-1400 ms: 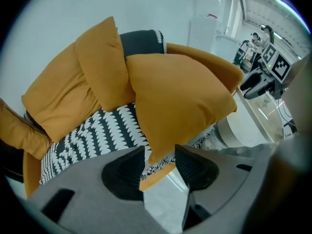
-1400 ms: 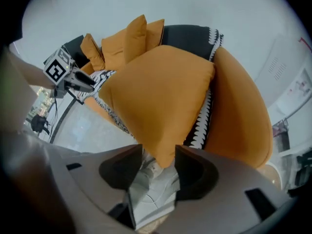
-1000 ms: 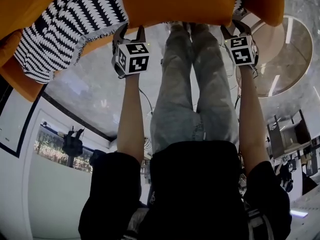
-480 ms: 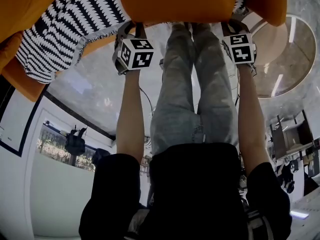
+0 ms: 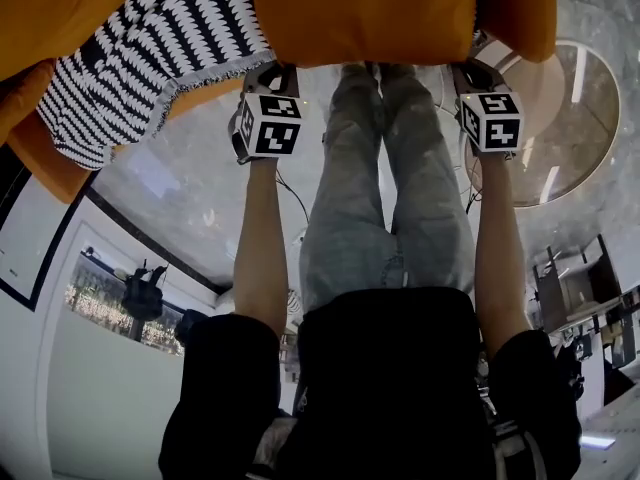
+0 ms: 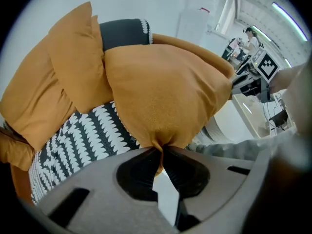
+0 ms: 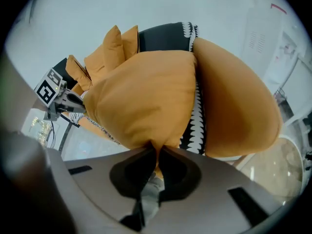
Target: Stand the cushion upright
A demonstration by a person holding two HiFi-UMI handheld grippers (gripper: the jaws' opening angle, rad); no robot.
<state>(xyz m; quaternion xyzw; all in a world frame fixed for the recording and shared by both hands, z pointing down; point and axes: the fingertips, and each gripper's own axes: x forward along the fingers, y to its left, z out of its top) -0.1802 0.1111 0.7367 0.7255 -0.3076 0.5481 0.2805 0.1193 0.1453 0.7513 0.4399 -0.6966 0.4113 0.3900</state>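
Observation:
A plump orange cushion (image 5: 360, 13) lies on the sofa at the top of the head view. My left gripper (image 5: 268, 72) is at its near edge on the left. In the left gripper view its jaws (image 6: 160, 150) are closing, with a fold of the cushion (image 6: 165, 96) pinched between the pads. My right gripper (image 5: 480, 68) is at the same edge on the right. In the right gripper view it (image 7: 157, 152) is shut on a pinch of the cushion (image 7: 144, 101). The fingertips are hidden under the cushion in the head view.
A black-and-white patterned cover (image 5: 150, 58) lies on the sofa seat to the left. More orange cushions (image 6: 63, 82) stand behind it, and another one (image 7: 239, 101) is to the right. My jeans-clad legs (image 5: 390, 198) are between the arms. A round pale platform (image 5: 560, 108) lies on the floor at the right.
Both grippers went from open at the cushion's near edge to closed on it. The cushion's edge and both marker cubes have shifted slightly toward me.

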